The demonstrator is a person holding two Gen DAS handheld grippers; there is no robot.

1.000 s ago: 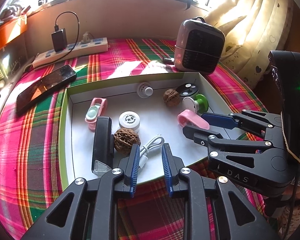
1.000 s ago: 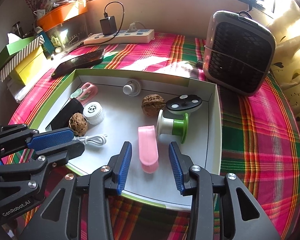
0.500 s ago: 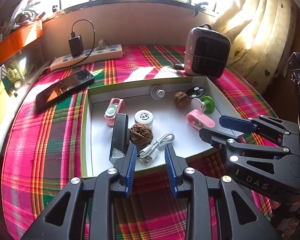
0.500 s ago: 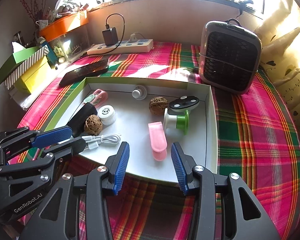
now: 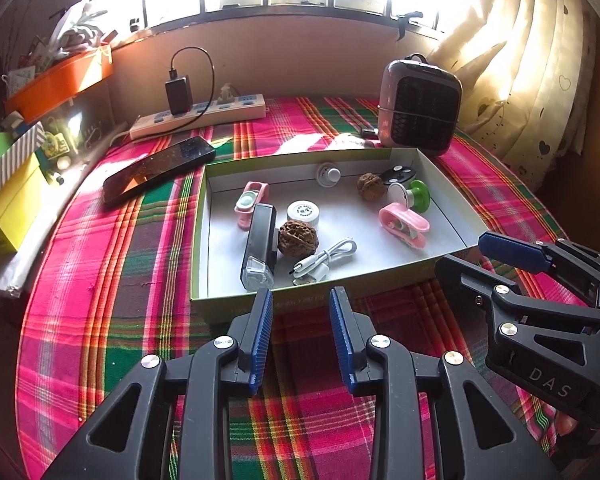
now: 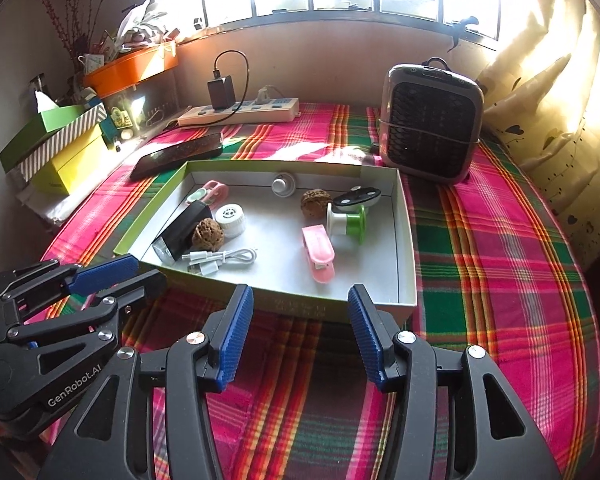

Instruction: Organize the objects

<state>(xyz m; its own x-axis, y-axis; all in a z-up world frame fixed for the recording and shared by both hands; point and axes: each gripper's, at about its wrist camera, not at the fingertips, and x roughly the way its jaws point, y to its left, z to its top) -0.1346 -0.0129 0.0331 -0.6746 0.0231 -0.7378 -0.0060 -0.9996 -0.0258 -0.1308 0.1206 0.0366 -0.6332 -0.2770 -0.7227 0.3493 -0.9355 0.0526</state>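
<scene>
Jaws spread on both tools, nothing between the blue pads. Left gripper (image 5: 301, 300) held above the plaid cloth (image 5: 112, 264), just short of the near wall of the tray (image 5: 199, 240). Right gripper (image 6: 300, 300) likewise over the cloth at the near wall of the tray (image 6: 404, 236), its gap the wider of the two.

All small items inside the tray, none gripped:
- black device (image 5: 260, 240) lengthwise by the left wall, clear end toward the near side
- large walnut (image 5: 298, 238) touching its right side
- white cable (image 5: 326, 258) coiled just in front of that walnut
- white round container (image 5: 303, 213) just behind the walnut
- pink-and-teal clip (image 5: 249, 202) at far left
- white knob (image 5: 329, 174) against the far wall
- small walnut (image 6: 315, 202) beside black oval piece (image 6: 358, 196)
- green-and-white spool (image 6: 346, 222) on its side
- pink clip (image 6: 319, 252) just in front of the spool, near the right side

Outside the tray: phone (image 6: 178, 154) on the cloth at far left corner, power strip (image 6: 240, 112) along the wall, heater (image 6: 432, 124) upright behind the far right corner.
</scene>
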